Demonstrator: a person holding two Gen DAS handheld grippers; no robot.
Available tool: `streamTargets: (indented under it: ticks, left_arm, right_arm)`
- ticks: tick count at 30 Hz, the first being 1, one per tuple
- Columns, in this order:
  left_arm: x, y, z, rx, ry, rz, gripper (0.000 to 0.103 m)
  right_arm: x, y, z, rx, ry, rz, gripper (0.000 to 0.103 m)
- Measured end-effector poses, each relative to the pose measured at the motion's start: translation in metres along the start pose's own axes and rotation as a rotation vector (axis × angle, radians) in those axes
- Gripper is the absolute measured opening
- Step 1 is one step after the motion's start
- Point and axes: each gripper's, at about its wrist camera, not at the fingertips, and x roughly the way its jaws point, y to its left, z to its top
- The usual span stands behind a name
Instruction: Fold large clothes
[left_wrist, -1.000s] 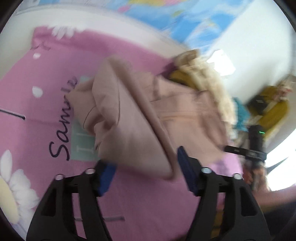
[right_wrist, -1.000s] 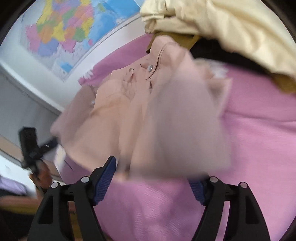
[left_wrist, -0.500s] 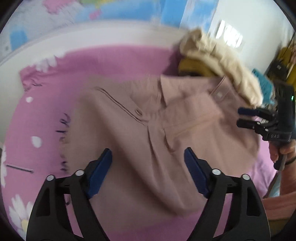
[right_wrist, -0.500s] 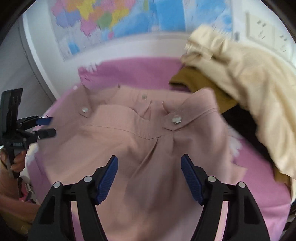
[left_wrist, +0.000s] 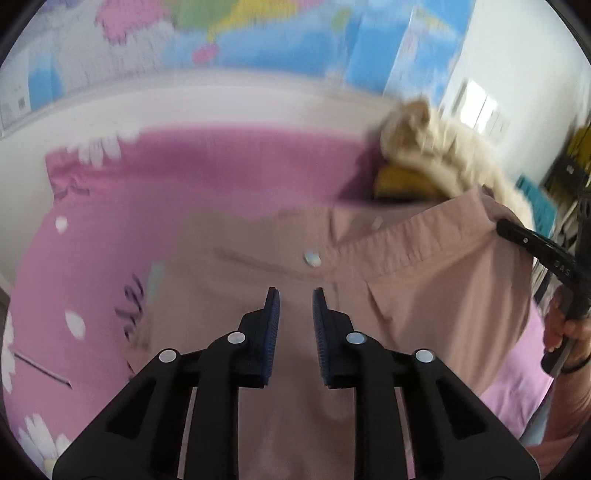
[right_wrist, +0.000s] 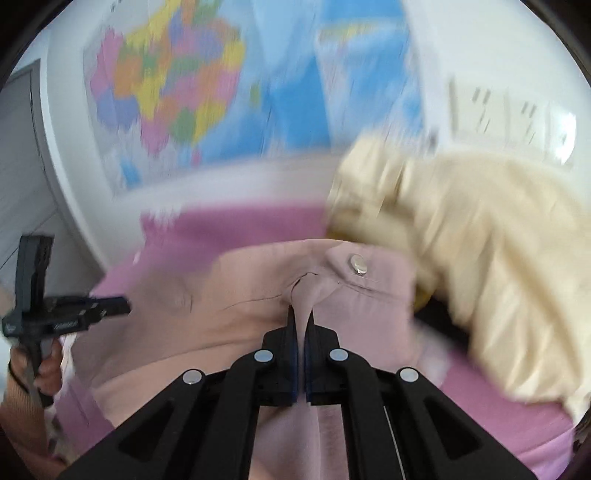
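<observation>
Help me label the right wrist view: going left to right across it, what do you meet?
left gripper → pink garment → right gripper, shut on that garment → cream garment.

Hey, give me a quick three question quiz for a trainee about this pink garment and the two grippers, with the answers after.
1. True or false: the right gripper is shut on the pink garment.
2. What stands between the left gripper's blue pads: A, a pinched fold; B, a gap; C, a button?
3. Which garment lies piled on the right of the pink sheet?

Key: 1 true. 2 B; its jaws have just been closing, above the cloth. 3 the cream garment.
</observation>
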Motion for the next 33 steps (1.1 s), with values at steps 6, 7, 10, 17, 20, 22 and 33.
streamTargets:
  ticks: [6,7,10,17,20,22,33]
  left_arm:
    - [0.029,-0.004,0.002,0.043,0.110,-0.009,0.088]
    - [0.037,-0.003,-0.001,0.049,0.142,0.008,0.088]
    - [0.064,-0.010,-0.017,0.137,0.214,0.135,0.087]
    - [0.068,-0.024,-0.016,0.211,0.176,0.155,0.005]
    - [0.051,-0.012,0.006,0.131,0.098,0.142,0.003]
    - [0.037,-0.003,0.019,0.080,0.041,0.119,0.003]
    - [0.087,0.029,0.017,-0.032,0.136,0.154,0.014]
  right_arm:
    - [0.056,-0.020,-0.001,0.055,0.126,-0.028,0.003]
    - [0.068,-0.022,-0.007,0.053,0.169,-0.022,0.003]
    - [0.085,-0.021,-0.021,0.060,0.230,-0.019,0.003]
    - [0.076,-0.015,-0.012,0.038,0.197,0.012,0.003]
    - [0.061,-0.005,0.010,0.032,0.110,0.016,0.003]
    - [0.054,-0.002,0.024,0.031,0.048,0.013,0.003]
    - [0.154,-0.023,-0.003,0.066,0.345,-0.048,0.015]
